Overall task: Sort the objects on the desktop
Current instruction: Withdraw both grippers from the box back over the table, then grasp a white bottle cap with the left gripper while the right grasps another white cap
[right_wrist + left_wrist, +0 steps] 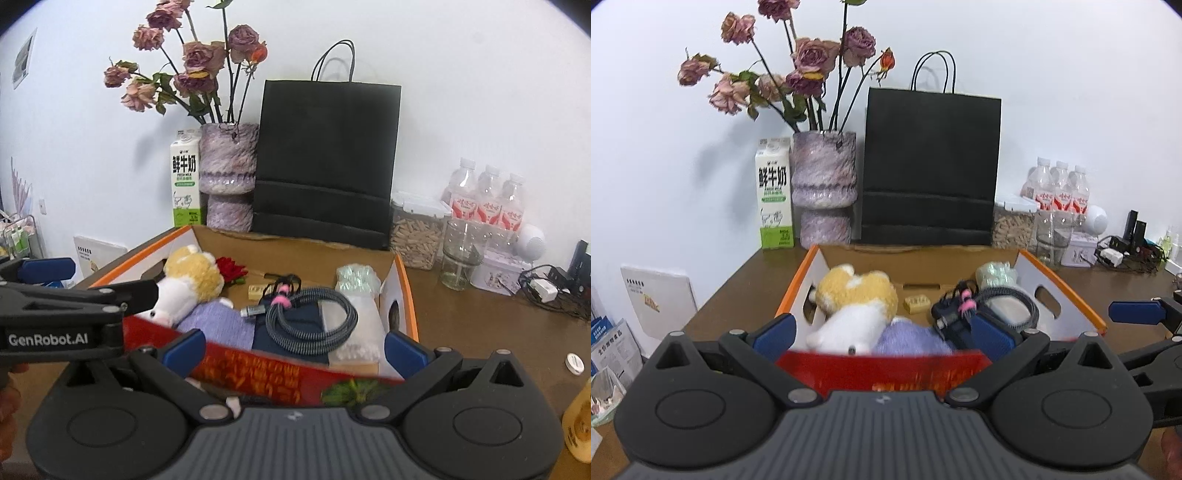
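Note:
An orange-rimmed cardboard box (1063,288) with a red front wall sits on the brown desk. In it lie a yellow-and-white plush dog (857,302), a purple cloth (221,321), a coiled grey braided cable (310,317) with a pink tie, a red flower (231,269), a small yellow block (916,303) and a pale green wrapped packet (356,277). My left gripper (882,338) hangs open over the box's front wall, holding nothing. My right gripper (295,349) is open over the same wall, further right, also holding nothing.
Behind the box stand a black paper bag (931,166), a purple vase of dried roses (823,184) and a milk carton (774,192). To the right are water bottles (487,199), a pellet jar (417,232), a glass (461,258), chargers and a white cap (574,363).

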